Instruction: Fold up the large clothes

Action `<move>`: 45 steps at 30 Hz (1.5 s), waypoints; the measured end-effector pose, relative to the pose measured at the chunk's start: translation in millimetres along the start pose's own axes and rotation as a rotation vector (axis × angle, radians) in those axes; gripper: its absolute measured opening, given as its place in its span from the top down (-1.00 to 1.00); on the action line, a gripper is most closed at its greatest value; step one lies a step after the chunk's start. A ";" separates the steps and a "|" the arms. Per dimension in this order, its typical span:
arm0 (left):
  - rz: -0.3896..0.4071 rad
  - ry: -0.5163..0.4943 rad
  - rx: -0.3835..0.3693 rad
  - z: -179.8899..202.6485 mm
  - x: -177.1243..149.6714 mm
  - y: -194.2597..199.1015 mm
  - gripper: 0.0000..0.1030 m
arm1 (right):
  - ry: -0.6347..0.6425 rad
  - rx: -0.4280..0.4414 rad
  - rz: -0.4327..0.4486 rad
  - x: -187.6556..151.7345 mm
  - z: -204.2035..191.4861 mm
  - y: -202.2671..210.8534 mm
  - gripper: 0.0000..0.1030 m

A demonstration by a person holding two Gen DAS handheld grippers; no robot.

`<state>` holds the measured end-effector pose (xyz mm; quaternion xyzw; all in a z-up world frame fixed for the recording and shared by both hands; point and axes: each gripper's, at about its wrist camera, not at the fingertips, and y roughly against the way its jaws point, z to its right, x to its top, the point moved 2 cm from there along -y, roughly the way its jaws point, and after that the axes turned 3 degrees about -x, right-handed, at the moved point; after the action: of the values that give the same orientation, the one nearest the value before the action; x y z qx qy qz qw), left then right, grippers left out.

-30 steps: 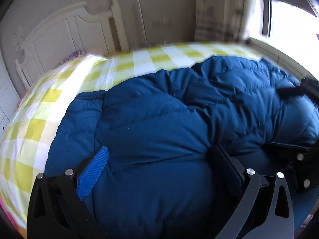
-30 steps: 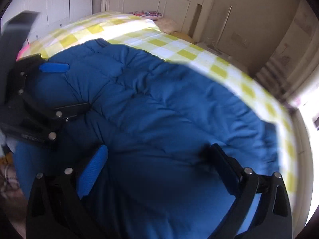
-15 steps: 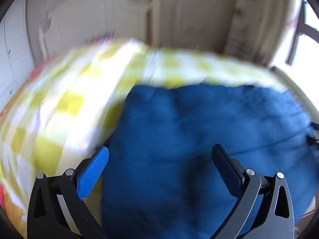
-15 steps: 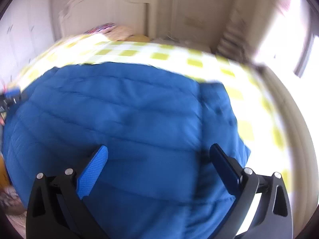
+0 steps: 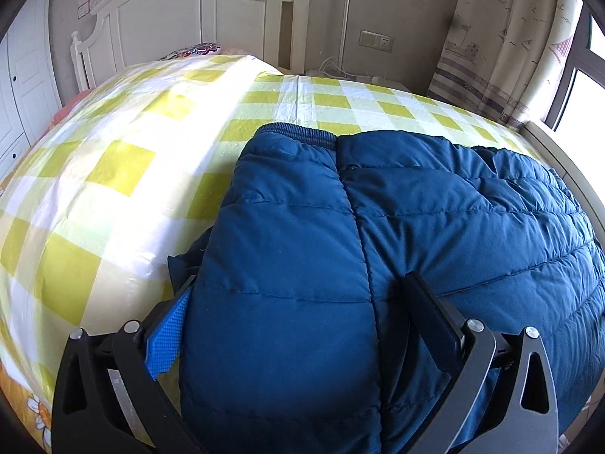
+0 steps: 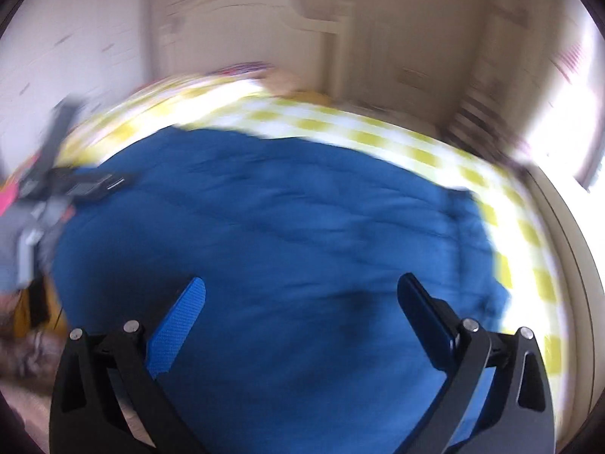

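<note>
The blue padded jacket (image 5: 378, 227) lies folded on the yellow-checked bed (image 5: 113, 159), below the headboard (image 5: 196, 11). Left tool (image 5: 298, 310) straddles its near edge, spread wide, gripping nothing. Right tool (image 6: 302, 302), blurred, seems to hover above the jacket, equally wide.

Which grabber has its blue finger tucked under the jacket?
The left gripper: its blue finger is partly hidden under the jacket edge. The right gripper has its fingers above the fabric.

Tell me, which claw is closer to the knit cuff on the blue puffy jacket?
Left. The left claw straddles the jacket's folded sleeve, and the knit cuff lies straight ahead of it. The right claw hovers open over the jacket's body; that blurred view shows no cuff.
</note>
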<state>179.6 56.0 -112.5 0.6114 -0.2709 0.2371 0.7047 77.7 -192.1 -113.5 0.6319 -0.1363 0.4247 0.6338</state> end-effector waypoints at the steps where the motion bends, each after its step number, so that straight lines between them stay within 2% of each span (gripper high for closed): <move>1: 0.000 0.001 -0.002 -0.1 -0.2 -0.1 -0.91 | 0.015 -0.008 -0.013 -2.0 -5.3 -7.0 -0.95; 5: 0.004 0.004 -0.009 -1.9 -0.9 0.9 -0.91 | -0.036 0.043 -0.016 -4.5 3.4 -16.4 -0.96; 9: 0.004 0.006 -0.013 -2.6 -1.6 1.1 -0.91 | -0.033 -0.047 -0.003 0.6 18.3 1.2 -0.94; 11: 0.004 0.007 -0.015 -3.5 -2.4 1.1 -0.91 | -0.123 -0.084 0.011 -1.2 52.8 8.6 -0.95; 14: 0.005 0.008 -0.016 -3.9 -2.4 1.0 -0.91 | -0.226 -0.162 -0.060 -24.8 99.1 -4.1 -0.95; 16: 0.005 0.007 -0.016 -3.7 -2.3 1.1 -0.91 | -0.346 -0.049 -0.030 -43.3 117.7 -9.6 -0.95; 17: 0.005 0.006 -0.015 -3.5 -2.2 1.1 -0.91 | -0.373 -0.030 -0.008 -48.7 120.3 -10.5 -0.95; 20: 0.005 0.005 -0.012 -4.4 -2.2 0.8 -0.91 | -0.335 -0.069 -0.010 -46.5 113.4 -13.8 -0.95; 23: -0.007 0.005 -0.009 -4.9 -0.5 0.8 -0.91 | -0.354 -0.061 -0.014 -46.9 113.6 -14.5 -0.96; 25: -0.029 -0.005 0.033 -0.4 4.5 5.9 -0.91 | -0.376 -0.058 -0.003 -50.3 114.0 -12.4 -0.96; 27: -0.017 -0.040 0.051 14.6 13.8 20.2 -0.91 | -0.403 -0.061 0.010 -52.6 113.7 -10.1 -0.96; 29: 0.039 -0.090 0.018 38.5 26.4 40.4 -0.91 | -0.430 -0.068 0.022 -55.5 114.0 -6.3 -0.96; 31: 0.060 -0.148 -0.010 60.1 35.0 47.2 -0.91 | -0.440 -0.059 -0.002 -54.3 115.8 -6.6 -0.96; 33: 0.059 -0.215 -0.014 83.0 41.9 38.2 -0.91 | -0.444 -0.035 -0.031 -51.1 119.6 -3.3 -0.95; 34: 0.047 -0.247 -0.019 91.3 43.6 26.8 -0.91 | -0.465 -0.032 -0.013 -50.9 122.8 4.7 -0.93; 36: -0.033 -0.276 -0.017 99.8 39.2 -9.1 -0.91 | -0.529 -0.005 0.073 -56.1 135.6 29.8 -0.91; 37: -0.075 -0.277 -0.015 100.0 33.4 -29.9 -0.91 | -0.569 0.013 0.121 -62.6 144.0 46.3 -0.91; 39: -0.072 -0.243 -0.049 95.1 32.8 -36.8 -0.91 | -0.649 0.033 0.196 -86.1 161.8 79.4 -0.91; 45: -0.064 -0.231 -0.067 91.9 32.1 -34.6 -0.91 | -0.883 0.112 0.217 -170.7 176.9 110.3 -0.87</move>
<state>217.9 -39.7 -106.6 0.6189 -0.3385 0.1334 0.6961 -39.1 -434.3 -129.9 0.7679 -0.4355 0.1855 0.4316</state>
